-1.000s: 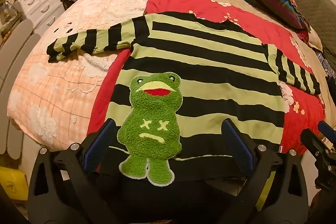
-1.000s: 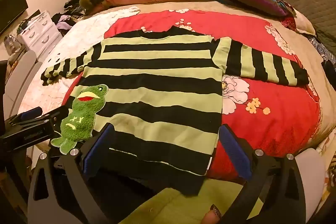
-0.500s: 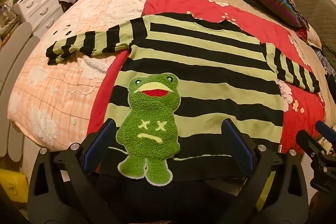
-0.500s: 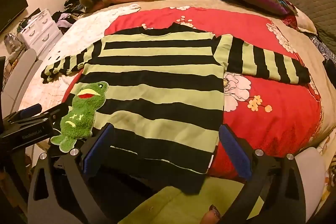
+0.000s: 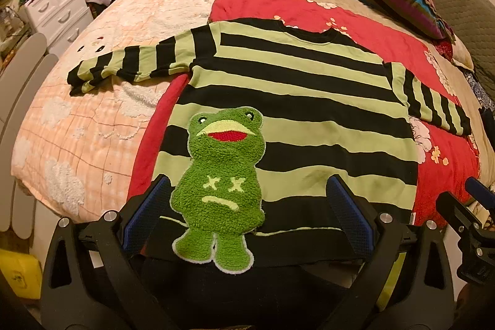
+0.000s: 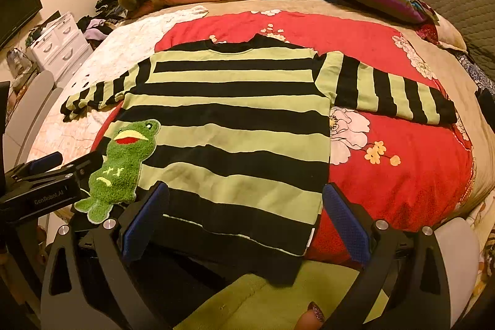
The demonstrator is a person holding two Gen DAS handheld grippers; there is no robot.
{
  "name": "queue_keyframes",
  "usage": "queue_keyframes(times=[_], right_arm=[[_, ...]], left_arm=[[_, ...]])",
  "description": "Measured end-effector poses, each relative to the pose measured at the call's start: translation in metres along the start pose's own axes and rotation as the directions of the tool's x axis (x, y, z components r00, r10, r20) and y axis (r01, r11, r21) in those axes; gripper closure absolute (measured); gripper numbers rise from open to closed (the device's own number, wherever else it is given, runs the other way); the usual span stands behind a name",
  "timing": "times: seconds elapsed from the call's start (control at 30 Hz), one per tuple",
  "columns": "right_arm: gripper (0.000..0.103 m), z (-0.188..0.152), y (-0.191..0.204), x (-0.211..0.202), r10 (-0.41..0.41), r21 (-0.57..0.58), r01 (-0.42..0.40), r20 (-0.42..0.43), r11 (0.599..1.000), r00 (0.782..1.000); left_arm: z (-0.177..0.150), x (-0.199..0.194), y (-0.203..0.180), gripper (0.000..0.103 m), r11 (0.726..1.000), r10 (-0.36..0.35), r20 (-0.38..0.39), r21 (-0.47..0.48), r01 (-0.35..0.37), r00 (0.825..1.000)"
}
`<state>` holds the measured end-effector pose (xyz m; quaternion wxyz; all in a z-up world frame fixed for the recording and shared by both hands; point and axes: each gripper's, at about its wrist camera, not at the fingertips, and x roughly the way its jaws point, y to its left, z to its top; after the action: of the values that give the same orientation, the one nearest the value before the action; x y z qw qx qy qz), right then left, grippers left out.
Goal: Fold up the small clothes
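A black and pale-green striped knit sweater (image 5: 294, 101) lies flat on the bed (image 5: 77, 126), sleeves spread to either side, mostly over a red flowered blanket (image 6: 402, 150). The left gripper (image 5: 247, 212) has its blue-padded fingers (image 5: 145, 212) spread wide, holding nothing, with the fuzzy green frog patch (image 5: 222, 184) between them at the hem. The right gripper (image 6: 244, 218) (also empty) stands equally wide, its fingers (image 6: 346, 221) straddling the hem's other corner.

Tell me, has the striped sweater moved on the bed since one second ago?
No. The striped sweater lies where it did against the red blanket; small shifts come from the camera.
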<state>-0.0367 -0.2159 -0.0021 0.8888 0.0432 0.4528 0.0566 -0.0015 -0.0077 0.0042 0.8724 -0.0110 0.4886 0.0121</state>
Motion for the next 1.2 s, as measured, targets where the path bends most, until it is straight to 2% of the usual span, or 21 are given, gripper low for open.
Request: queue_keyframes(times=[1.2], right_arm=[[0.004, 0.0007, -0.0001, 0.0004, 0.001, -0.001, -0.001, 0.005, 1.000, 1.000]], left_arm=[[0.0006, -0.0006, -0.0024, 0.009, 1.000, 0.002, 0.003, 0.003, -0.002, 1.000]])
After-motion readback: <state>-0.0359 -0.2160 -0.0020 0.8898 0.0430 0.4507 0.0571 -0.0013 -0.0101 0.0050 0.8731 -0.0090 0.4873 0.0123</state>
